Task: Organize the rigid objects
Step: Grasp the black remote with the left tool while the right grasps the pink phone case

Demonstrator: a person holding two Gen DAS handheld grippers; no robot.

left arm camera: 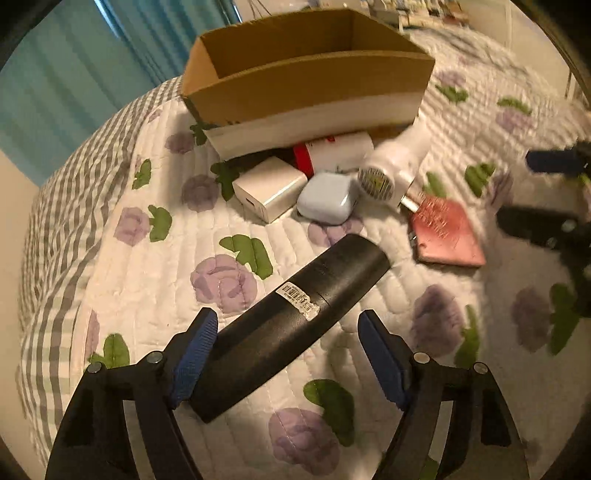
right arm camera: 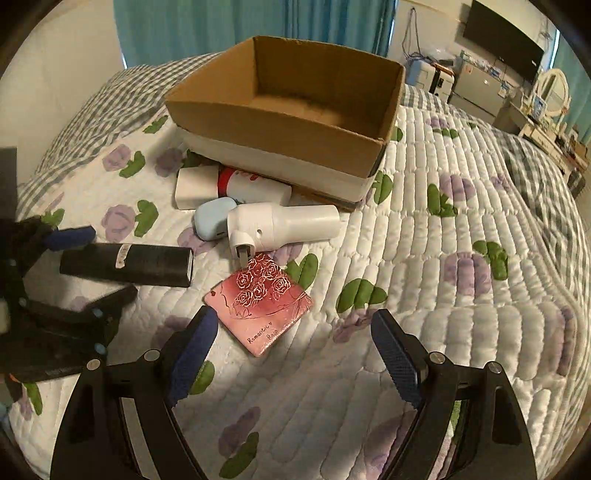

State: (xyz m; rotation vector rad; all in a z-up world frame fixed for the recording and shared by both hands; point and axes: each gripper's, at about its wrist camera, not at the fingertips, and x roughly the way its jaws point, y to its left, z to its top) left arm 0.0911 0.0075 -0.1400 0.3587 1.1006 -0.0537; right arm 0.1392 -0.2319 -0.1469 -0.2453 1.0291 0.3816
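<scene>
An open cardboard box [left arm camera: 306, 77] [right arm camera: 295, 107] stands empty on a floral quilt. In front of it lie a white charger block [left arm camera: 269, 188], a white tube with a red band [left arm camera: 336, 149], a light blue case [left arm camera: 327, 197] [right arm camera: 212, 219], a white handheld device [left arm camera: 395, 162] [right arm camera: 284, 225] and a pink rose tin [left arm camera: 447, 232] [right arm camera: 260, 301]. A black cylinder [left arm camera: 291, 314] [right arm camera: 129, 264] lies between the jaws of my left gripper [left arm camera: 288, 330], which are open; the left pad touches it. My right gripper [right arm camera: 293, 334] is open and empty just short of the pink tin.
The quilted bed [right arm camera: 461, 295] extends to the right. Teal curtains [right arm camera: 221, 26] hang behind. A desk with a monitor [right arm camera: 502, 37] and clutter stands at the far right.
</scene>
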